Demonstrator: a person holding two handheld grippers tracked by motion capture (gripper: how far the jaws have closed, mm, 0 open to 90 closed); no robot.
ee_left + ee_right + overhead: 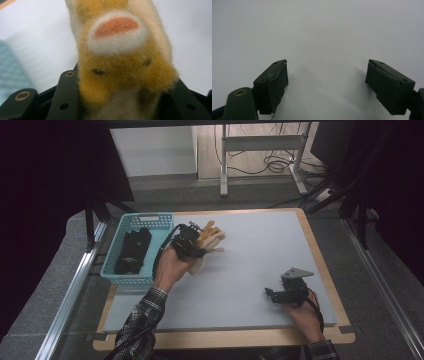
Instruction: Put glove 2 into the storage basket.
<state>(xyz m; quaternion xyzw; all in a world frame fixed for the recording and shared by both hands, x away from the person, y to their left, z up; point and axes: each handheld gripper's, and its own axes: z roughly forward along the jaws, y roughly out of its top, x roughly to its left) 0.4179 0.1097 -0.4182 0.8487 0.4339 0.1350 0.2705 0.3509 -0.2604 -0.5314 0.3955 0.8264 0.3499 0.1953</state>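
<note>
1. The surface is a pale grey board with a light wooden edge, and it takes up most of the space in front of the person. The middle and far right of it lie bare.

2. A teal plastic basket with a lattice wall sits at the left edge of the surface, its far end level with the board's back corner. Something black and soft, folded cloth by the look of it, lies lengthwise inside it.

3. The person's left forearm, in a plaid sleeve, comes up from the bottom and angles toward the basket's right side.

4. The left gripper is in that hand, just beside the basket's near right corner. Its jaws are clamped on a plush toy, yellow-orange and cream. In the left gripper view the toy bulges out between the two black jaws, showing an orange patch ringed in white fuzz and two small dark marks on the yellow fur. From the high view the toy sticks out to the right of the gripper; I cannot tell whether its far end touches the surface.

5. The right gripper is near the right front of the surface, well apart from the toy, with its grey three-cornered plate on top. In the right gripper view its jaws stand wide apart over bare grey board, nothing between them.
</note>
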